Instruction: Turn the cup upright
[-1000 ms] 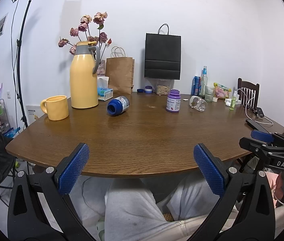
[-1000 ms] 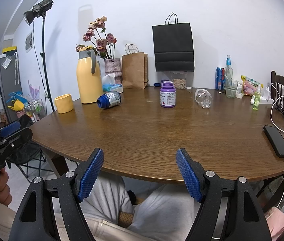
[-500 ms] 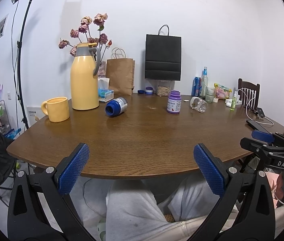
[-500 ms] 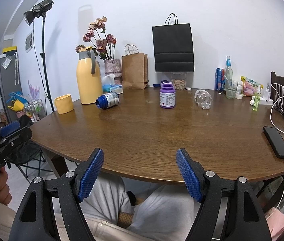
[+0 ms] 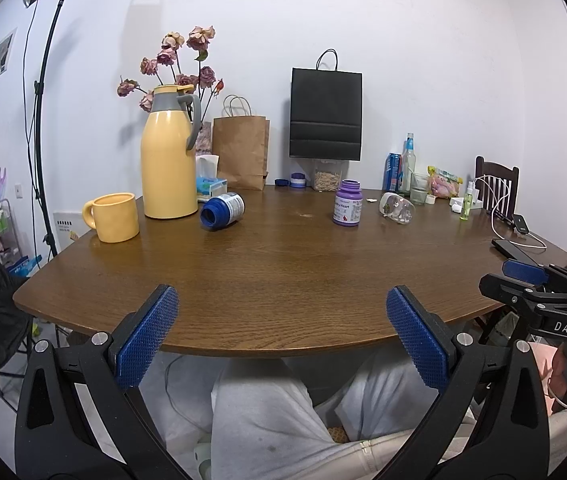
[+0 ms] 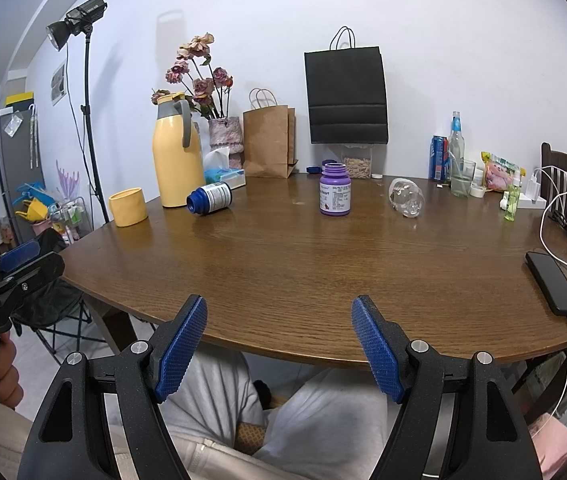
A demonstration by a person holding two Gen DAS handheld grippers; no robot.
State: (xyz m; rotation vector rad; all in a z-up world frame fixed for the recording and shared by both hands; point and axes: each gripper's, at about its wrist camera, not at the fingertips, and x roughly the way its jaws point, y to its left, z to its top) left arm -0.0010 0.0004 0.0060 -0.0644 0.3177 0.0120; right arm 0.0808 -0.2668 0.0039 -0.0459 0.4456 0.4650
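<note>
A clear glass cup (image 5: pixel 397 208) lies on its side on the brown table (image 5: pixel 283 272), far right of centre; it also shows in the right wrist view (image 6: pixel 406 202). A yellow mug (image 5: pixel 113 217) stands upright at the far left, also in the right wrist view (image 6: pixel 128 207). My left gripper (image 5: pixel 281 336) is open and empty, held at the table's near edge. My right gripper (image 6: pixel 279 344) is open and empty, also at the near edge, well short of the cup.
A blue bottle (image 5: pixel 222 211) lies on its side beside a yellow thermos (image 5: pixel 170 156). A purple bottle (image 6: pixel 335 194) stands mid-table. Paper bags, drinks and a glass stand along the far edge. A phone (image 6: pixel 553 288) with cable lies at the right edge.
Both grippers have drifted slightly, so the objects shift a little in view. Nothing on the table has moved, and both grippers stay open.
</note>
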